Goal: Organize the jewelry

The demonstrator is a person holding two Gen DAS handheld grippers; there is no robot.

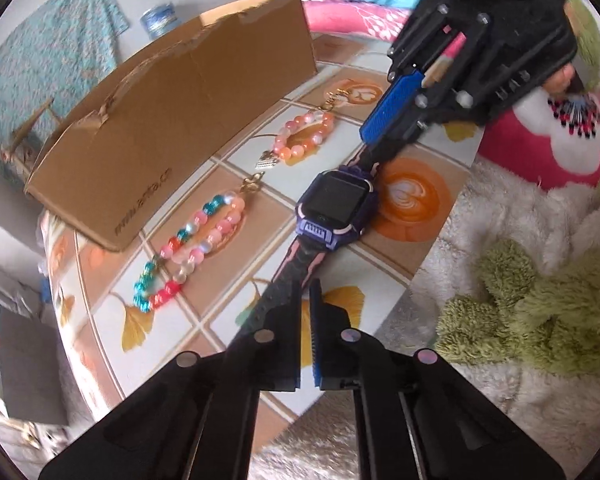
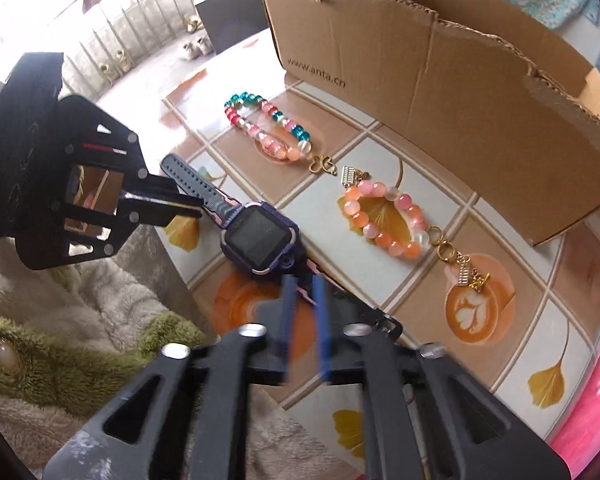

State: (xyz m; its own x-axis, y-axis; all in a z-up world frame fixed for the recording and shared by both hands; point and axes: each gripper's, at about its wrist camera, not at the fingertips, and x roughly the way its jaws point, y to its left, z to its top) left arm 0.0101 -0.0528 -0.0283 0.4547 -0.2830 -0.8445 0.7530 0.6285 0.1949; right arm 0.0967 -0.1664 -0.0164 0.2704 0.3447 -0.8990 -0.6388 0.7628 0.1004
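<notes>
Here the watch [image 1: 336, 208] lies flat on the bench [image 2: 440, 304], near its front edge, each strap end pinched between a tool's narrowed fingers: left tool [image 1: 305, 312] on the near strap, right tool [image 2: 304, 312] on the other. It looks light, the straps limp, the case rigid and heavier, so it will likely sag in the middle. Beaded bracelets [image 2: 388, 216] lie between it and the cardboard box [image 2: 440, 80]; room above looks free.

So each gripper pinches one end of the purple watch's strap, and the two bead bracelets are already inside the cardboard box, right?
Not quite. The bracelets are outside the box: the multicolour bracelet and the orange bracelet lie on the table in front of it, as the right wrist view shows. The rest holds: the left gripper and right gripper each pinch a strap end of the watch.
</notes>
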